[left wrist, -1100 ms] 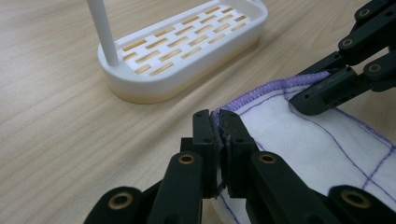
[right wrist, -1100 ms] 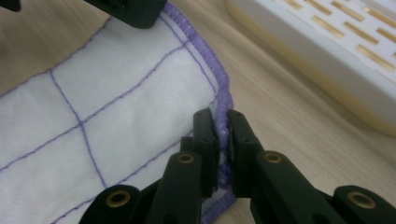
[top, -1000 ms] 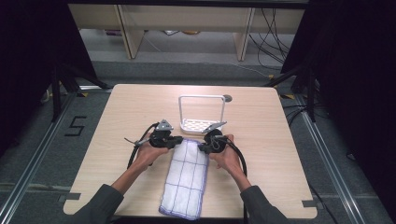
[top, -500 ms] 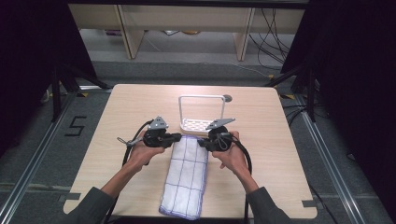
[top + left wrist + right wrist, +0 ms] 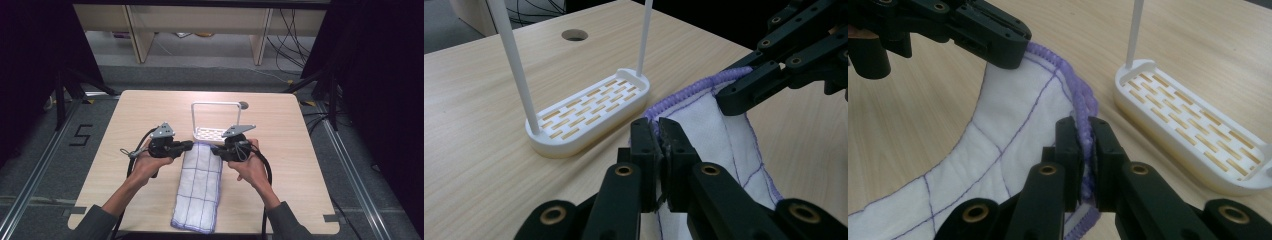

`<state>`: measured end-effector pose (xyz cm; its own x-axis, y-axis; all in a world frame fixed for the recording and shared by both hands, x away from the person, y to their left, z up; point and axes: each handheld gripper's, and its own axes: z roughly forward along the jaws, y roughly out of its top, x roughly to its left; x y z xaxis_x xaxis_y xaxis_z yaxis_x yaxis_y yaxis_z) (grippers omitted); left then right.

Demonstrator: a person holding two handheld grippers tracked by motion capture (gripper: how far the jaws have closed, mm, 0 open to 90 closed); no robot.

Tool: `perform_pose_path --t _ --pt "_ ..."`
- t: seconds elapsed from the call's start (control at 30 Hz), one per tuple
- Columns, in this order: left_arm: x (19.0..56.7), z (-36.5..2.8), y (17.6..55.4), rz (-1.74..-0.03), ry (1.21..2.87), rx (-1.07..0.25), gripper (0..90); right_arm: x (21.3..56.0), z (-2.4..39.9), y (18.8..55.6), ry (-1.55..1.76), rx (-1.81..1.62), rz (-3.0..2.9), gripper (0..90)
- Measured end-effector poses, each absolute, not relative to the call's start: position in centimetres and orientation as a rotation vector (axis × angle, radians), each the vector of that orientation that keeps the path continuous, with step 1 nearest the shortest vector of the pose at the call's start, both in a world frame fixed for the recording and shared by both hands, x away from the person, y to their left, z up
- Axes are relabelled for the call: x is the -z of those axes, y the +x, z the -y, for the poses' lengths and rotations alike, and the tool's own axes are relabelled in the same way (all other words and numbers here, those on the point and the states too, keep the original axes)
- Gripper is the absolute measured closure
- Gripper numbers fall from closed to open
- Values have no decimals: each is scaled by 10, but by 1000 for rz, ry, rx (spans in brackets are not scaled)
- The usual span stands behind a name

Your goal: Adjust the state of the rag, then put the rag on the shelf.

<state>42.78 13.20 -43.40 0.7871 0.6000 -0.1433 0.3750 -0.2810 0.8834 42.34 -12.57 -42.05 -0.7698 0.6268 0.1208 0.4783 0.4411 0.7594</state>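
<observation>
A white towel (image 5: 199,186) with a purple grid and purple hem lies lengthwise on the wooden table (image 5: 125,120); its far end is lifted off the wood. My left gripper (image 5: 188,146) is shut on the far left corner, where the hem (image 5: 694,90) is pinched between its jaws (image 5: 659,131). My right gripper (image 5: 216,150) is shut on the far right corner, clamping the purple hem (image 5: 1079,97) between its jaws (image 5: 1083,131). Each gripper view also shows the other gripper holding its corner: the right one (image 5: 744,92) and the left one (image 5: 998,47).
A white rack (image 5: 216,134) with a slotted base (image 5: 589,109) and a tall thin wire hoop stands just beyond the towel's far end, close to both grippers. A round hole (image 5: 243,105) is in the table behind it. A person's hands and forearms come in from the near edge.
Both hands have risen and moved a little away from the person, toward the rack, drawing the towel's far end up off the table. Both grips stayed shut.
</observation>
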Motion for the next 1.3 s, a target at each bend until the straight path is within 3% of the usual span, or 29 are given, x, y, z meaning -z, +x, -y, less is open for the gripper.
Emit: perform_pose_path --t 1.3 --pt "361 -128 425 -640 1825 -313 855 354 140 407 854 -1350 -2359 847"
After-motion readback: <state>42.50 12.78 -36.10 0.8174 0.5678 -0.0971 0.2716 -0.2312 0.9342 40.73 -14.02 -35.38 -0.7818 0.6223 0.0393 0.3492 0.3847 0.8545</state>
